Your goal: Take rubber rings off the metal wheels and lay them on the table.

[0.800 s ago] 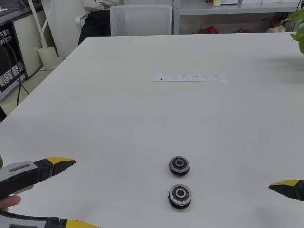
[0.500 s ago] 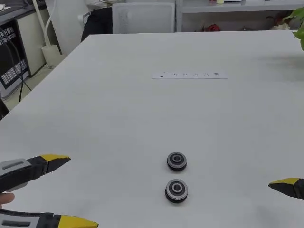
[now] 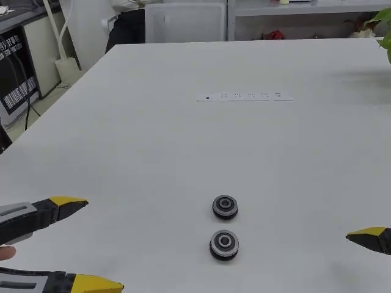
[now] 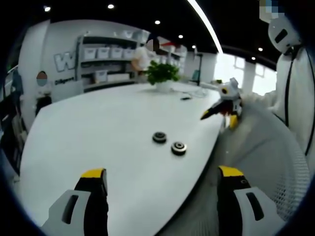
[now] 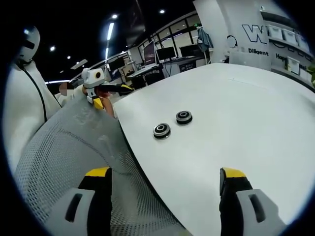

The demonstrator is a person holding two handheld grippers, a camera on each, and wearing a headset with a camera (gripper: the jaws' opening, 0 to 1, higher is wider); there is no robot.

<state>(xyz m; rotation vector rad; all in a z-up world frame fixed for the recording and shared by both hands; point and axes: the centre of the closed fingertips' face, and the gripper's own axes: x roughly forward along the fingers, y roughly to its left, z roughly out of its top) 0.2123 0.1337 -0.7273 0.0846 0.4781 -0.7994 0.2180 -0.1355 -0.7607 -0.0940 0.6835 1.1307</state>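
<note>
Flanking the untouched metal wheels (image 3: pixel 225 207), left gripper (image 4: pixel 162 172) and right gripper (image 5: pixel 165 172) gape empty; next, one should clamp a wheel for stripping.

Left gripper (image 3: pixel 91 243) is cut by the head view's left and bottom borders, so its body is cropped. Of the right gripper (image 3: pixel 370 237), one yellow tip is seen at the right border; the other jaw is cropped. On the far wheel (image 3: pixel 225 207) and near wheel (image 3: pixel 224 244), by the table's (image 3: pixel 153 134) near edge, rubber can't be told from metal: too small. Socket strip (image 3: pixel 243 97) markings are unreadable. The plant (image 3: pixel 382 30) at the far right corner is cropped.
</note>
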